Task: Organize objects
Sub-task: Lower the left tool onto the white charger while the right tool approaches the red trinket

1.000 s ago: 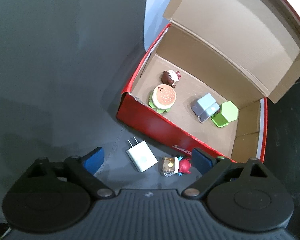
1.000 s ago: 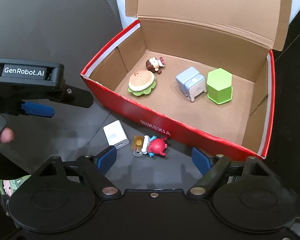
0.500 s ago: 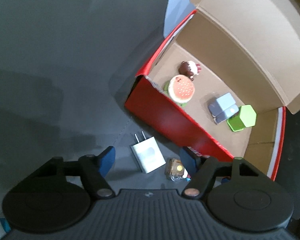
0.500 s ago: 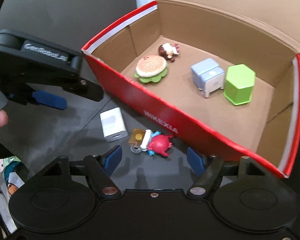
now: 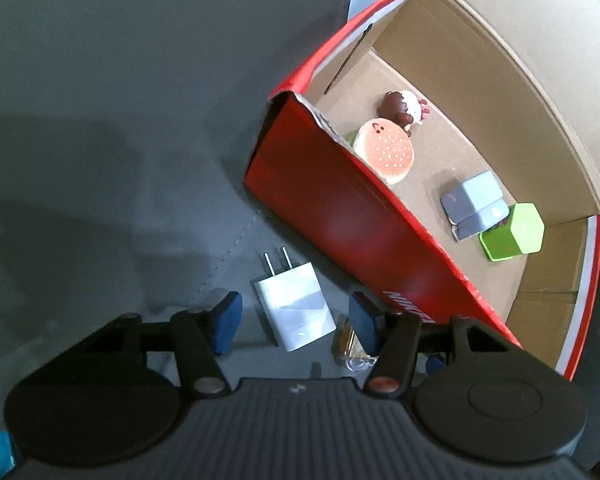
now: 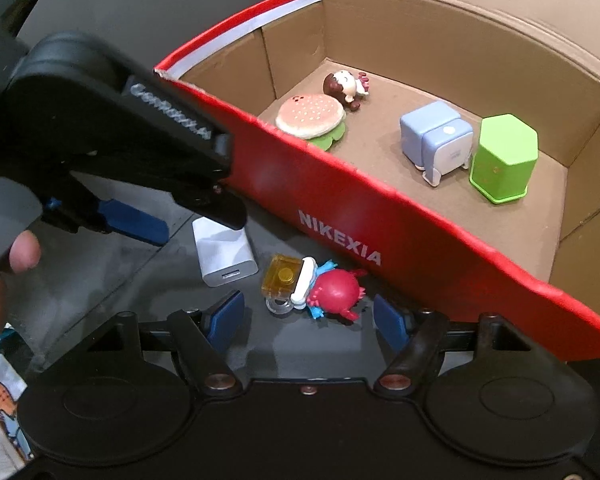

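Observation:
A white charger [image 5: 294, 308] lies on the dark mat just in front of the red box [image 5: 340, 200]. My left gripper [image 5: 295, 322] straddles it, jaws closing, with small gaps still showing between the pads and the charger. Beside the charger [image 6: 224, 258] lies a red toy figure with a yellow block [image 6: 316, 288]. My right gripper [image 6: 307, 320] stands open low over the mat, and the toy lies just ahead of its tips. From the left, the left gripper's blue finger [image 6: 132, 220] reaches over the charger.
The red box [image 6: 340, 216] is open, its cardboard lid standing up behind. Inside are a burger toy [image 6: 310, 118], a small doll [image 6: 346, 88], a pale blue toy fridge [image 6: 436, 142] and a green hexagonal case [image 6: 502, 160]. A person's hand [image 6: 4, 272] is at the left edge.
Both grippers have sunk toward the mat. The left jaws have narrowed around the charger, and the right jaws have narrowed near the red toy. The box looms larger in both views.

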### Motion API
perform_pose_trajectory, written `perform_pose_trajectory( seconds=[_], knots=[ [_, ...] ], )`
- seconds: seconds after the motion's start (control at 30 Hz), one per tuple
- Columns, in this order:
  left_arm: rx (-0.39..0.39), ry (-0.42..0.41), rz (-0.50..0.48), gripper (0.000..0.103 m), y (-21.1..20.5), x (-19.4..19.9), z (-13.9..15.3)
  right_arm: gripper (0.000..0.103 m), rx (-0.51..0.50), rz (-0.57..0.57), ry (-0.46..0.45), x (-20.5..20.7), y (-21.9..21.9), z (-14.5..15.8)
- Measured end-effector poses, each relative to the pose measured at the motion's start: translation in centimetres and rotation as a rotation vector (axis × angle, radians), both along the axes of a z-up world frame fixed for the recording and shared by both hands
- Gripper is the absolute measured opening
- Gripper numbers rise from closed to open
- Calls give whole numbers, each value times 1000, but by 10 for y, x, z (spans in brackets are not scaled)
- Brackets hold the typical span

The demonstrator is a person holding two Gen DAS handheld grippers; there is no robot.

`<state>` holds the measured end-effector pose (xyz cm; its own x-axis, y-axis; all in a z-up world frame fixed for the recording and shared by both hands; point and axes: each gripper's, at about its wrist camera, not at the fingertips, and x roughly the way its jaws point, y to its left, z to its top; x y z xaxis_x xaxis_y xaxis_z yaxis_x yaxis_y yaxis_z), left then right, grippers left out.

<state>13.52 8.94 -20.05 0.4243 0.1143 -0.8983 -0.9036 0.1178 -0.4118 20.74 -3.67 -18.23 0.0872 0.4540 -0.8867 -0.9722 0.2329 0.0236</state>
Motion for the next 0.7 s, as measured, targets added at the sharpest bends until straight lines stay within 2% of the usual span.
perform_pose_trajectory(
  seconds=[0.17, 0.3, 0.4, 0.7],
  knots=[
    [0, 25, 0, 54, 1, 8, -9, 71, -6, -33, 8, 2, 0, -8],
    [-19, 38, -2, 48, 0, 15, -16, 71, 15, -61, 1, 3, -1, -11],
    [0, 48, -4, 41, 0, 19, -15, 71, 15, -75, 7, 2, 0, -14],
    [14, 87, -33, 39, -6, 14, -12, 71, 34, -75, -20, -3, 1, -18]
  ],
)
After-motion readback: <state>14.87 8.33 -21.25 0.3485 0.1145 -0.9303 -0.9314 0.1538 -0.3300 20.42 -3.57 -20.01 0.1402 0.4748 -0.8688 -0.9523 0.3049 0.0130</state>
